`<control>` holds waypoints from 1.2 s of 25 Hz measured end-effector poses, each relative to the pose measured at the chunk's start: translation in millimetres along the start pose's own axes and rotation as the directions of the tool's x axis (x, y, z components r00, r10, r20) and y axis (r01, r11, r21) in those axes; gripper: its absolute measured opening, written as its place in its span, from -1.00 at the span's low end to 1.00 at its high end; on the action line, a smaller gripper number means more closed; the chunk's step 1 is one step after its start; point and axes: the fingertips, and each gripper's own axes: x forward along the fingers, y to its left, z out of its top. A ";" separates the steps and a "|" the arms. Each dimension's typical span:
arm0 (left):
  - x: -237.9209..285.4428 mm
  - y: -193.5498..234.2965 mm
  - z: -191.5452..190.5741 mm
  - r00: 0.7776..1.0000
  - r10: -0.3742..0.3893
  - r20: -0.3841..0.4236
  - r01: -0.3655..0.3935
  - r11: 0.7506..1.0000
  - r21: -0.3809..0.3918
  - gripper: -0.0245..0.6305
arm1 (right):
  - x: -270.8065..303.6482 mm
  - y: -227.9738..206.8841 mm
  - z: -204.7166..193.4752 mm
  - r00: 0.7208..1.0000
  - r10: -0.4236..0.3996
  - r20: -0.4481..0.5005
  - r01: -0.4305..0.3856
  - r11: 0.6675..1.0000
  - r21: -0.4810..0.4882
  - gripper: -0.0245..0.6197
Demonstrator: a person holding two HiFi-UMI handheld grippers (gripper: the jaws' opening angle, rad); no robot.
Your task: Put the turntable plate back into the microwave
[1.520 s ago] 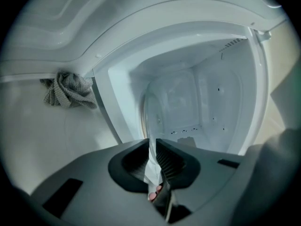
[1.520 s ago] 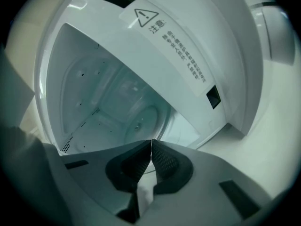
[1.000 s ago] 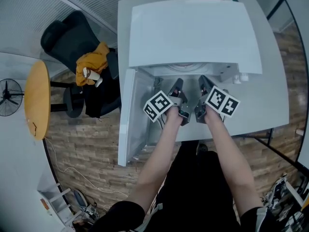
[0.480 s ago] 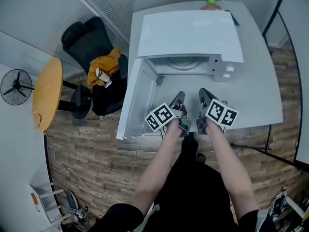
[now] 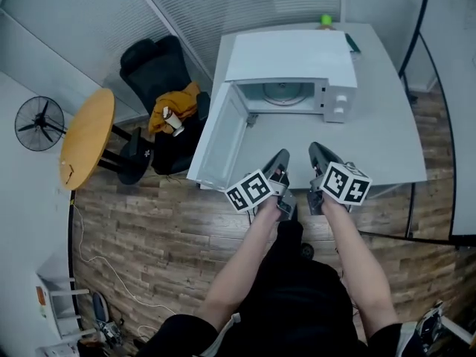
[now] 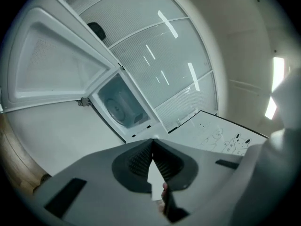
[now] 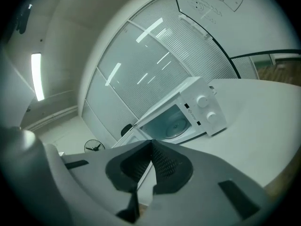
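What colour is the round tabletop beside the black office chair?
Light orange-tan; the round tabletop shows best in the head view.

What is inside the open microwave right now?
A round turntable plate lies on the floor of the microwave cavity; nothing else shows inside. Whatever sits under the plate is covered.

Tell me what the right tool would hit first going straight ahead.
Probably the open microwave, near its cavity mouth, where the right tool points. The white table before it might come first; depth is unclear.
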 end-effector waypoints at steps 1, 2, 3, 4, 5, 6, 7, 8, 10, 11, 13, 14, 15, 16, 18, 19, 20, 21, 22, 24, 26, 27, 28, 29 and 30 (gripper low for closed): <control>-7.5 -7.8 -1.6 1.000 -0.007 0.004 0.007 1.000 0.013 -0.93 | -7.7 6.4 0.7 1.000 0.008 0.002 -0.008 1.000 -0.013 -0.90; -14.9 -15.7 -3.2 1.000 -0.015 0.008 0.015 1.000 0.027 -0.93 | -15.5 12.6 1.4 1.000 0.016 0.004 -0.016 0.999 -0.028 -0.90; -21.8 -23.7 -5.1 1.000 -0.023 0.011 0.023 0.999 0.044 -0.93 | -22.9 18.2 1.5 1.000 0.026 0.004 -0.026 0.999 -0.043 -0.90; -28.1 -31.5 -7.2 0.999 -0.031 0.013 0.030 0.998 0.062 -0.93 | -30.0 23.4 1.4 0.999 0.035 0.003 -0.035 0.998 -0.058 -0.90; -33.9 -39.0 -9.5 0.999 -0.038 0.014 0.037 0.996 0.082 -0.93 | -37.0 28.2 1.7 0.999 0.044 0.003 -0.044 0.996 -0.073 -0.90; -39.2 -45.7 -11.6 0.999 -0.044 0.015 0.042 0.994 0.102 -0.93 | -43.6 32.9 2.3 0.999 0.054 0.003 -0.053 0.995 -0.089 -0.90; -44.1 -51.8 -12.7 0.999 -0.048 0.016 0.045 0.991 0.125 -0.93 | -49.6 37.7 3.0 0.998 0.064 0.003 -0.063 0.993 -0.104 -0.90; -48.6 -57.3 -12.7 0.999 -0.050 0.018 0.047 0.987 0.152 -0.93 | -54.6 42.7 3.7 0.997 0.076 0.003 -0.075 0.990 -0.119 -0.90; -56.8 -66.6 -11.2 0.999 -0.051 0.019 0.046 0.976 0.214 -0.93 | -62.9 53.1 4.4 0.995 0.102 0.003 -0.100 0.983 -0.153 -0.90; -60.9 -70.9 -10.6 0.999 -0.051 0.018 0.045 0.969 0.245 -0.93 | -67.1 58.3 4.4 0.994 0.112 0.004 -0.110 0.979 -0.173 -0.90; -68.5 -79.7 -10.0 0.998 -0.054 0.014 0.048 0.953 0.299 -0.93 | -75.6 68.6 4.9 0.992 0.128 0.007 -0.123 0.966 -0.225 -0.90; -72.1 -83.9 -9.8 0.998 -0.056 0.011 0.050 0.944 0.326 -0.93 | -79.7 73.5 5.2 0.991 0.134 0.008 -0.128 0.959 -0.253 -0.90; -75.7 -87.8 -9.4 0.998 -0.057 0.008 0.050 0.934 0.355 -0.93 | -83.6 78.3 5.3 0.990 0.140 0.010 -0.132 0.952 -0.277 -0.90; -79.3 -91.3 -9.0 0.998 -0.056 0.006 0.049 0.921 0.386 -0.93 | -87.2 83.0 5.4 0.989 0.146 0.011 -0.136 0.945 -0.299 -0.90; -85.6 -97.2 -7.9 0.999 -0.052 -0.001 0.047 0.894 0.445 -0.93 | -93.6 91.3 5.9 0.988 0.154 0.015 -0.140 0.931 -0.337 -0.90; -87.9 -99.7 -7.4 0.999 -0.052 -0.006 0.049 0.884 0.465 -0.93 | -96.3 94.8 6.5 0.987 0.157 0.017 -0.141 0.924 -0.355 -0.90; -89.7 -101.7 -7.1 0.999 -0.053 -0.011 0.052 0.877 0.478 -0.93 | -98.9 97.9 7.0 0.987 0.159 0.018 -0.141 0.917 -0.372 -0.90; -91.5 -103.2 -6.9 0.998 -0.054 -0.017 0.056 0.871 0.488 -0.93 | -101.5 100.6 7.0 0.987 0.159 0.017 -0.140 0.910 -0.390 -0.90; -93.5 -104.3 -6.7 0.998 -0.055 -0.024 0.060 0.864 0.499 -0.93 | -104.0 103.0 6.1 0.987 0.157 0.014 -0.138 0.903 -0.407 -0.90; -96.9 -105.5 -5.0 0.998 -0.055 -0.032 0.063 0.846 0.529 -0.93 | -107.9 105.7 3.3 0.988 0.151 0.008 -0.133 0.890 -0.437 -0.90; -98.6 -107.4 -2.3 0.998 -0.056 -0.029 0.063 0.830 0.554 -0.93 | -110.1 105.9 1.6 0.989 0.148 0.002 -0.130 0.876 -0.464 -0.90; -99.2 -108.5 -1.5 0.998 -0.058 -0.027 0.063 0.825 0.562 -0.93 | -111.4 106.0 1.2 0.989 0.147 0.001 -0.129 0.870 -0.476 -0.90; -100.0 -109.4 -1.5 0.998 -0.059 -0.027 0.064 0.820 0.569 -0.93 | -113.0 106.3 0.8 0.989 0.148 0.000 -0.129 0.864 -0.486 -0.90; -101.0 -110.2 -2.2 0.998 -0.060 -0.027 0.065 0.816 0.574 -0.93 | -115.1 106.8 0.6 0.989 0.149 0.002 -0.129 0.860 -0.494 -0.90; -102.1 -110.7 -3.1 0.998 -0.061 -0.029 0.066 0.813 0.578 -0.93 | -117.3 107.2 0.6 0.989 0.149 0.005 -0.127 0.856 -0.501 -0.90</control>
